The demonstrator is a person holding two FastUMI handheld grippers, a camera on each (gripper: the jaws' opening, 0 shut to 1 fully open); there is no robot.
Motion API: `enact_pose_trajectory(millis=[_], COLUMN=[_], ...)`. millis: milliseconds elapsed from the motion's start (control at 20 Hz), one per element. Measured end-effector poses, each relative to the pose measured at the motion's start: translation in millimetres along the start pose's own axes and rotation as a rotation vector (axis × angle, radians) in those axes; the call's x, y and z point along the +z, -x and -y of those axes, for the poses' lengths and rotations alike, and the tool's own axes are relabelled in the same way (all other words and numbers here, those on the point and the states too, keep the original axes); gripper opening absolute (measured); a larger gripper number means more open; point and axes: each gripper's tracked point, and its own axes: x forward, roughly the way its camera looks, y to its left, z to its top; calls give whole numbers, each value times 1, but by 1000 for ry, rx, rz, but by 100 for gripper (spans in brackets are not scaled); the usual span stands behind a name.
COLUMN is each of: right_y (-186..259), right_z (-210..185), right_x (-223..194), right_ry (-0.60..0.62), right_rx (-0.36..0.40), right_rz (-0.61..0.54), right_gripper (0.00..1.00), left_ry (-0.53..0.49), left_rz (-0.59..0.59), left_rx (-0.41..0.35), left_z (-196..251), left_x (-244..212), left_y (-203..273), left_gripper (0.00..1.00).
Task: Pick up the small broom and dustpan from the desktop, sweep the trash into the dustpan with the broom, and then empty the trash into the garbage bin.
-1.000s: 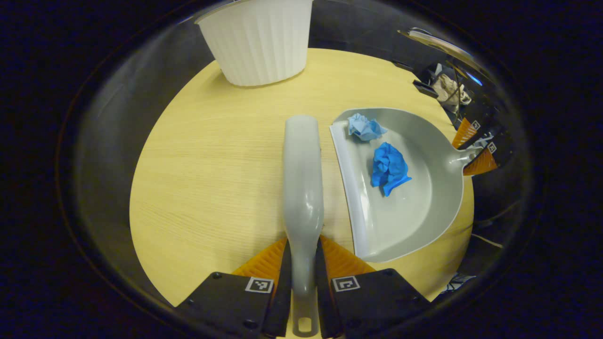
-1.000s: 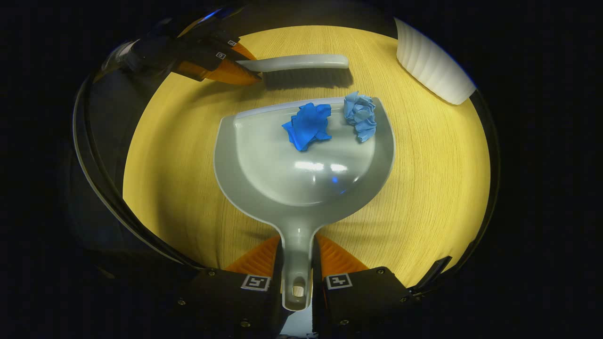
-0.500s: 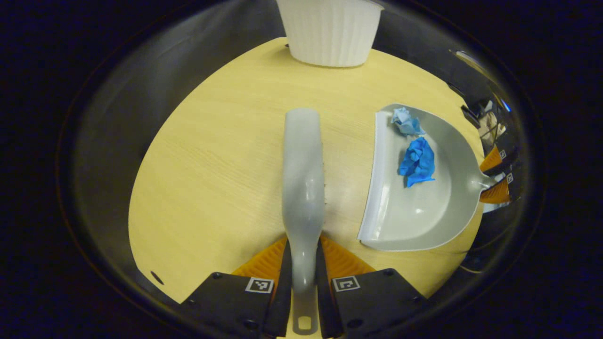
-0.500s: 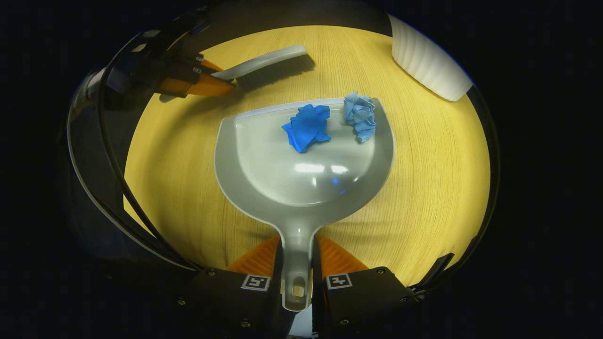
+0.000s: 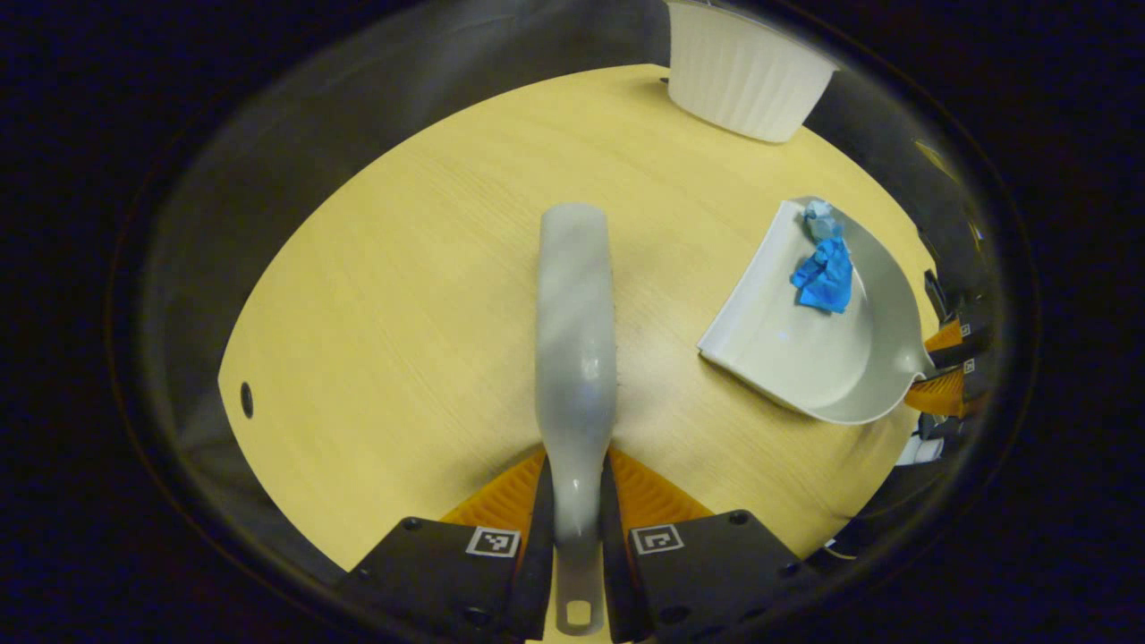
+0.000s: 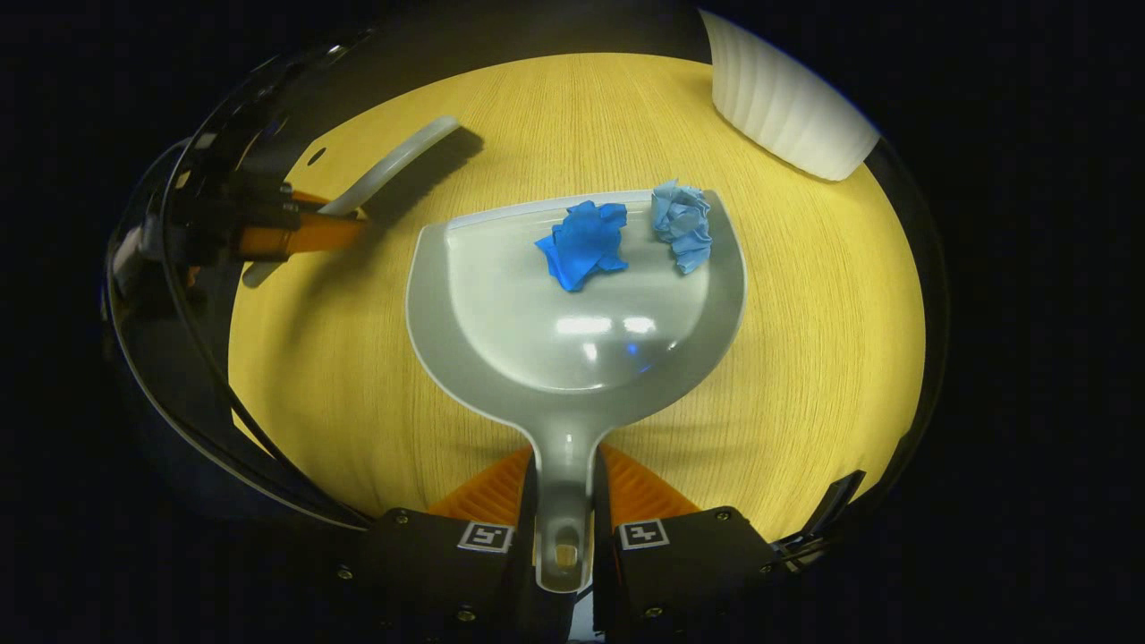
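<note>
The broom (image 5: 574, 340) handle is being gripped by the left tongs (image 5: 573, 501); the dustpan (image 6: 572, 304), carrying two crumpled blue papers (image 6: 586, 243), is being gripped by the right tongs (image 6: 564, 510) beside it.

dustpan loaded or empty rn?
Loaded. Two crumpled paper wads, the dark blue wad and the light blue wad, lie inside the grey plastic dustpan near its front lip.
</note>
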Motion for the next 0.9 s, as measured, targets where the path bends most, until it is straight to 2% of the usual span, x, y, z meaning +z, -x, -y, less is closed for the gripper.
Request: enact_pose_trajectory(millis=[50, 500, 550, 600, 700, 900], right_y=[-4, 14, 17, 19, 24, 36], right_z=[-11, -13, -14, -14, -14, -17], right_x=[-3, 4, 5, 6, 8, 8], right_ry=[-3, -7, -10, -13, -16, -30], right_rx=[-2, -35, -37, -38, -38, -29], right_rz=[2, 68, 80, 89, 114, 198], right_gripper=[29, 29, 29, 29, 29, 29], left_ry=[33, 259, 274, 285, 297, 306], left_rz=[-3, -5, -3, 0, 2, 4], left_rx=[3, 33, 32, 33, 35, 41], left_z=[2, -12, -17, -20, -17, -8], left_x=[-8, -79, -90, -97, -102, -108], left_y=[-1, 23, 30, 34, 36, 39], left_gripper=[34, 31, 29, 31, 34, 31])
